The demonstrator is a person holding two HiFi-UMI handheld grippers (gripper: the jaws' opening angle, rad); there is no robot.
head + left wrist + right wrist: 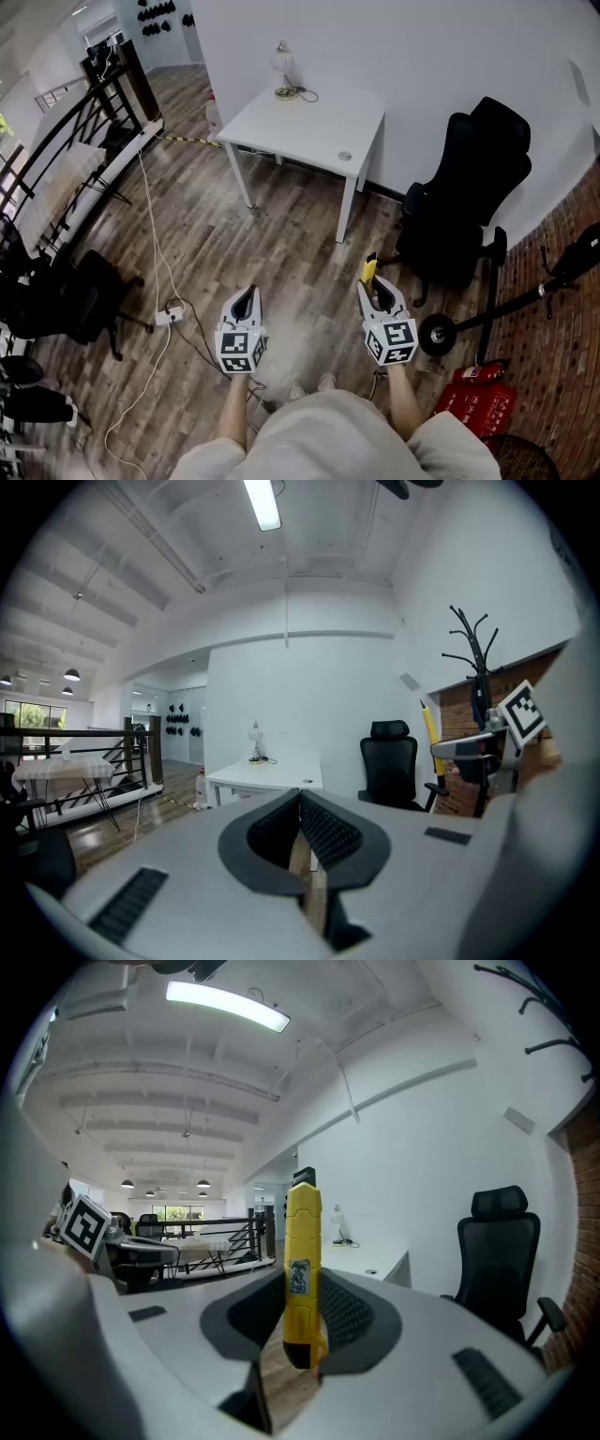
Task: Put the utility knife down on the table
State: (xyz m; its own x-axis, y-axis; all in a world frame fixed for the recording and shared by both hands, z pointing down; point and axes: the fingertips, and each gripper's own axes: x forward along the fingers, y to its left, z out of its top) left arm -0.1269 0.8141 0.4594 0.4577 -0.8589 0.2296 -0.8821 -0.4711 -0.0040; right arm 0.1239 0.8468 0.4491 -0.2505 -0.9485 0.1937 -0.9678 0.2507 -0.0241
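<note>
The yellow utility knife is clamped in my right gripper, its tip sticking out past the jaws. Seen from the right gripper view, the knife stands upright between the dark pads, with the right gripper shut on it. My left gripper is held beside it at the same height, jaws together and holding nothing; the left gripper view shows the left gripper the same way. The white table stands ahead by the wall, well beyond both grippers. It also shows as the table and the table.
A small lamp and a small round object sit on the table. A black office chair stands right of it. A cable and power strip lie on the wood floor at left. A red case lies at lower right.
</note>
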